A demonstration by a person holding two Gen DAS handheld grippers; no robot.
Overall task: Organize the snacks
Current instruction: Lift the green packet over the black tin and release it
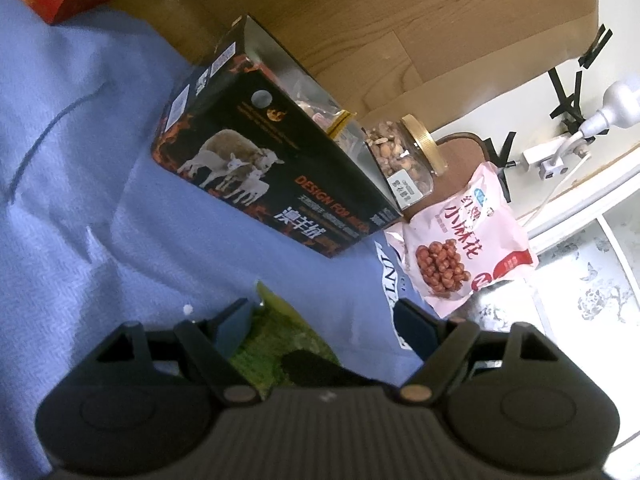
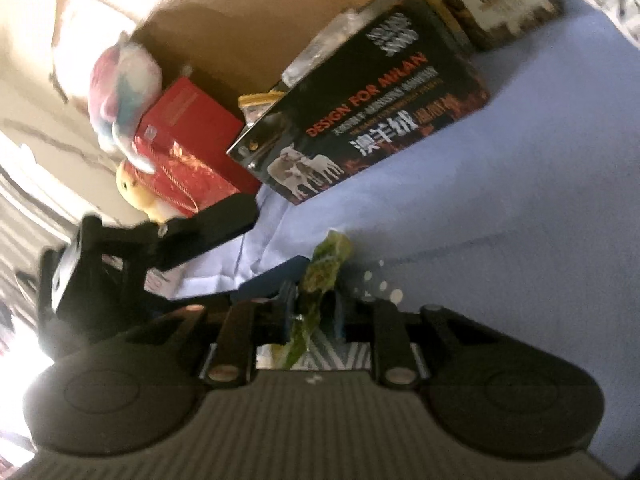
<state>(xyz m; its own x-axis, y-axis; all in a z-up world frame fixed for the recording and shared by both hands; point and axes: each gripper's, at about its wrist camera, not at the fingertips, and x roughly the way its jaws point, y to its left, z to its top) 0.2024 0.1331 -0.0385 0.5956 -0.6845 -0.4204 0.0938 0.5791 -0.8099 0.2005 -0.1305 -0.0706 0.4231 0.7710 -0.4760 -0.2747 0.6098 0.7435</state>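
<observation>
A crinkled green snack packet [image 2: 326, 268] stands up from between the pads of my right gripper [image 2: 314, 308], which is shut on it just above the blue cloth. In the left wrist view the same green packet [image 1: 276, 332] lies between the wide-apart fingers of my left gripper [image 1: 324, 316], close to the left finger; the right finger stands clear of it, so this gripper is open. The left gripper's fingers [image 2: 216, 228] also show in the right wrist view, left of the packet. A black open-topped box [image 1: 272, 168] printed with sheep sits on the cloth ahead, with packets inside.
A blue cloth [image 1: 80, 160] covers the surface. A gold-lidded glass jar of nuts [image 1: 400, 152] and a pink snack bag [image 1: 460, 248] sit right of the box. A red box [image 2: 188, 148] and plush toys [image 2: 124, 80] sit at its other end. Wooden floor lies beyond.
</observation>
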